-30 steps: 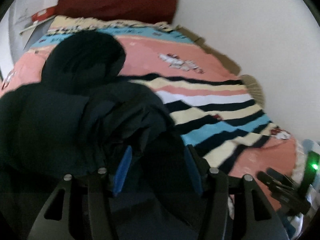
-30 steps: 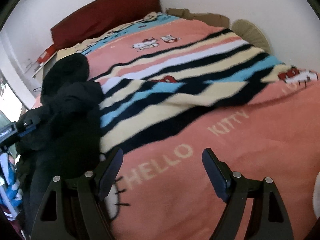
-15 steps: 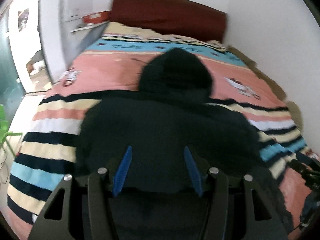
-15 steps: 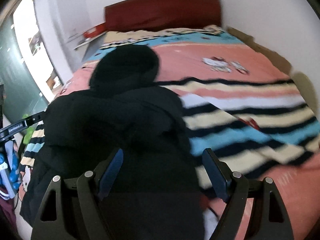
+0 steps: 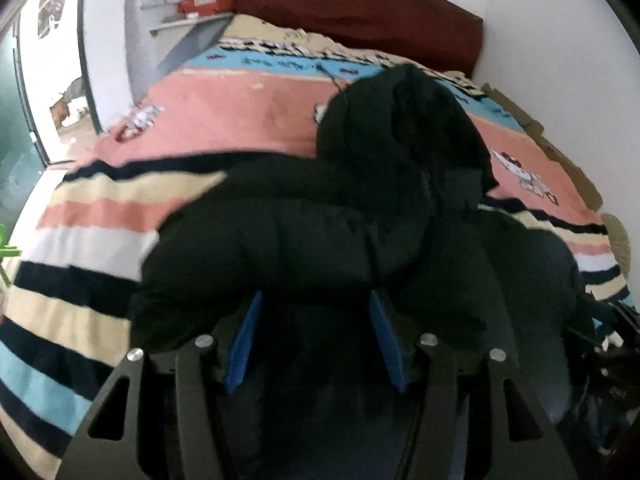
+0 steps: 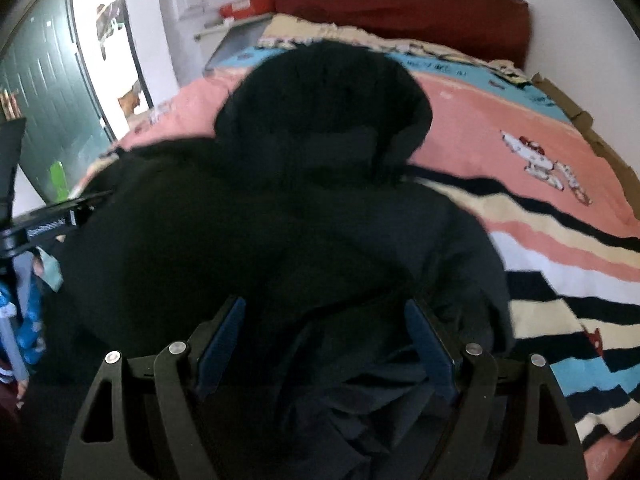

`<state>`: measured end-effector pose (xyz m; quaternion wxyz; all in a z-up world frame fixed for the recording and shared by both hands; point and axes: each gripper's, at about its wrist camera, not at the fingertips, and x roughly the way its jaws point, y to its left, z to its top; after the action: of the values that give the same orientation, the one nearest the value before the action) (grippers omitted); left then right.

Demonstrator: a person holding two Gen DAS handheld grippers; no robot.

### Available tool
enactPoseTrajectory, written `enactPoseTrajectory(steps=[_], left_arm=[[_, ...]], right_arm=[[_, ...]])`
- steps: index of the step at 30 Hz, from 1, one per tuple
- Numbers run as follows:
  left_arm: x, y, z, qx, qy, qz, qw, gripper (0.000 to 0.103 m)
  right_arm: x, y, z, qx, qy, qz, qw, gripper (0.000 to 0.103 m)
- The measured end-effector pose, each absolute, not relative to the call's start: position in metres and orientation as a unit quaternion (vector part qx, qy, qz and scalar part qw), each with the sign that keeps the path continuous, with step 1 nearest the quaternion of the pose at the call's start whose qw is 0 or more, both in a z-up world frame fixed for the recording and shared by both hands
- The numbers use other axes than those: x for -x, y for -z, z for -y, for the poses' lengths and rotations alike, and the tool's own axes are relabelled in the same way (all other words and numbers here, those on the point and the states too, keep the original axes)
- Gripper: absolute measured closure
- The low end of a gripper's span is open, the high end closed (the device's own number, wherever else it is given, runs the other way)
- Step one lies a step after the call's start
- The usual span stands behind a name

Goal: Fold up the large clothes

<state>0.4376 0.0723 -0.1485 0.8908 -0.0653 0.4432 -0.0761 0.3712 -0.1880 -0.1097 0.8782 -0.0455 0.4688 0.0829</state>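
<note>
A black hooded puffer jacket point(image 5: 320, 232) lies spread on the bed, hood point(image 5: 400, 128) toward the headboard. My left gripper point(image 5: 316, 320) hovers over the jacket's lower half. Its blue pads point(image 5: 248, 340) stand about half apart, and I see no fabric pinched between them. In the right wrist view the same jacket point(image 6: 280, 220) fills the middle, with its hood point(image 6: 324, 100) at the top. My right gripper point(image 6: 324, 332) is open wide above rumpled folds near the hem. Part of the left gripper's body point(image 6: 44, 224) shows at the left edge.
The bed carries a pink, cream, blue and black striped blanket point(image 6: 560, 220) and has a dark red headboard point(image 5: 360, 12). White wall and cardboard point(image 5: 560, 152) run along the right side. An open doorway point(image 5: 52, 80) and a shelf with a red box point(image 5: 204, 0) are on the left.
Both grippers have swept sideways across the bed. The right one has come from above bare blanket to above the jacket. The left one now faces the hood head-on. Jaw gaps look unchanged.
</note>
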Motion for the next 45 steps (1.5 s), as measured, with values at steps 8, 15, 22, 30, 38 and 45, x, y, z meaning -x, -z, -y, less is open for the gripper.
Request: enactPoseTrajectory(steps=[8, 15, 22, 30, 38, 45], left_arm=[[-0.44, 0.172, -0.061, 0.044, 0.067, -0.453, 0.888, 0.048], [-0.404, 0.13, -0.057, 0.048, 0.056, -0.426, 0.902, 0.049], [-0.391, 0.151, -0.028, -0.004, 0.061, -0.465, 0.883, 0.048], [-0.417, 0.066, -0.047, 0.017, 0.116, -0.424, 0.898, 0.049], [-0.565, 0.029, -0.025, 0.015, 0.168, -0.431, 0.886, 0.045], [-0.698, 0.075, 0.011, 0.02, 0.184, -0.472, 0.862, 0.044]], right_arm=[[-0.381, 0.14, 0.195, 0.041, -0.093, -0.466, 0.879, 0.016], [-0.356, 0.11, 0.204, 0.054, -0.09, -0.463, 0.88, 0.018], [-0.335, 0.143, 0.229, 0.029, -0.079, -0.513, 0.854, 0.018], [-0.342, 0.076, 0.263, -0.01, -0.095, -0.474, 0.875, 0.018], [-0.484, 0.022, 0.302, -0.052, -0.12, -0.438, 0.889, 0.011], [-0.637, 0.055, 0.31, -0.094, -0.154, -0.433, 0.883, 0.008]])
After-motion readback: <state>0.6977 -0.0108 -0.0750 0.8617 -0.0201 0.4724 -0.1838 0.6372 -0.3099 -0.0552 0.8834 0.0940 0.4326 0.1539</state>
